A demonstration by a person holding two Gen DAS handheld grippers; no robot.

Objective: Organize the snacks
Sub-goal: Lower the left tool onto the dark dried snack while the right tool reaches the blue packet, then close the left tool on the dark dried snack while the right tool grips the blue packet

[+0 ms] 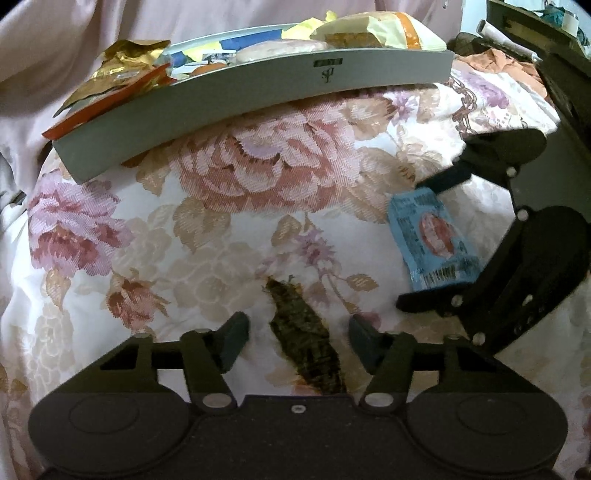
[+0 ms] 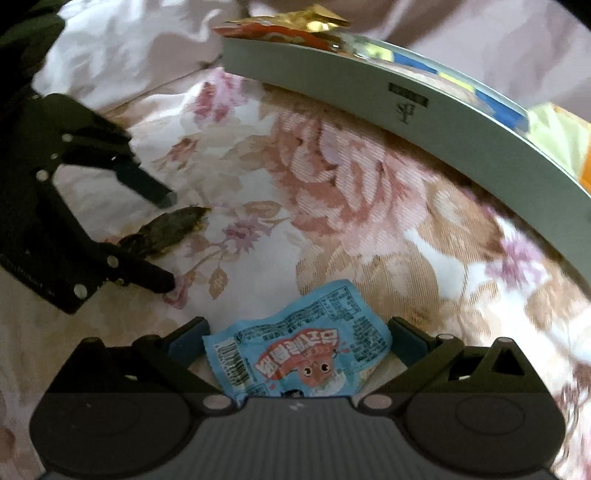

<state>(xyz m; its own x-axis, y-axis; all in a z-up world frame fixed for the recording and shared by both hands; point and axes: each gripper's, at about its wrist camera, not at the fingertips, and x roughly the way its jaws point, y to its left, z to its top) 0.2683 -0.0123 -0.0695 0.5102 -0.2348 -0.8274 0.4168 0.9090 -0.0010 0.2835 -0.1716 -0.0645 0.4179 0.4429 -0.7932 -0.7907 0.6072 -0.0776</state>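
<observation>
- Dark seaweed strip (image 1: pixel 304 339) lies on the floral cloth (image 1: pixel 207 236) between the left gripper (image 1: pixel 297 341)'s spread fingers, untouched.
- Blue snack packet (image 2: pixel 299 350) sits between the right gripper (image 2: pixel 297 341)'s released fingers.
- Bare cloth runs ahead to the grey tray (image 1: pixel 258 96)'s wall.
- Only the left view shows the tray's right end.

Floral bedspread (image 1: pixel 229 177), pale pink sheet (image 1: pixel 74 33)

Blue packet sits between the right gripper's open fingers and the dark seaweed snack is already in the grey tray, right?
Not quite. The dark seaweed snack lies on the floral cloth between the left gripper's open fingers, per the left wrist view, not in the grey tray. The rest holds.
</observation>
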